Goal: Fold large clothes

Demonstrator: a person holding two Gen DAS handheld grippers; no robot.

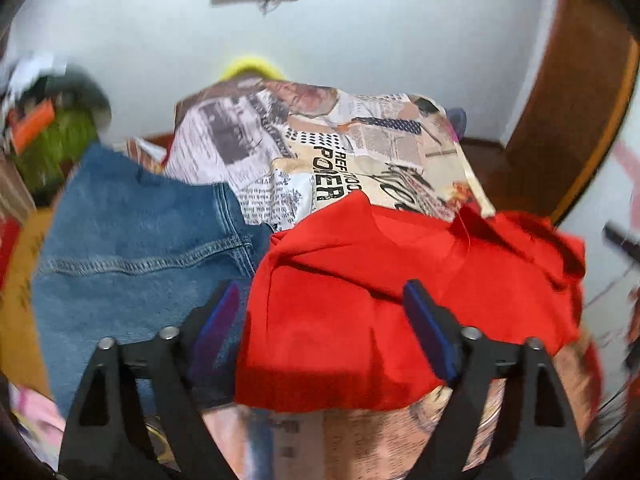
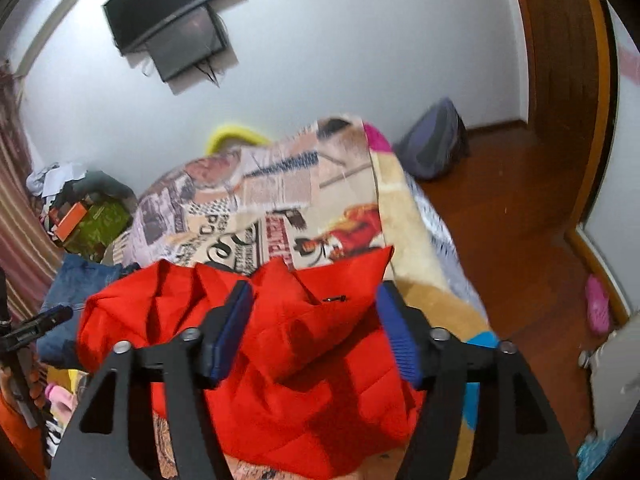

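A red quilted jacket (image 1: pixel 352 296) lies bunched on a bed with a newspaper-print cover (image 1: pixel 320 148). Folded blue jeans (image 1: pixel 132 248) lie to its left. My left gripper (image 1: pixel 320 300) is open above the jacket's near left part, blue pads apart, nothing pinched between them. In the right wrist view the same red jacket (image 2: pixel 304 364) fills the space under my right gripper (image 2: pixel 316 300), which is also open with its pads clear of the cloth. A small black zip pull (image 2: pixel 334 299) shows on the jacket. The left gripper's tip (image 2: pixel 48 318) shows at the left edge.
The bed cover (image 2: pixel 280 200) ends at a wooden floor (image 2: pixel 500 216) on the right, with a dark bag (image 2: pixel 436 148) by the wall and a pink slipper (image 2: pixel 598 304). A cluttered pile with an orange box (image 2: pixel 72 216) stands at the left. A TV (image 2: pixel 168 12) hangs on the wall.
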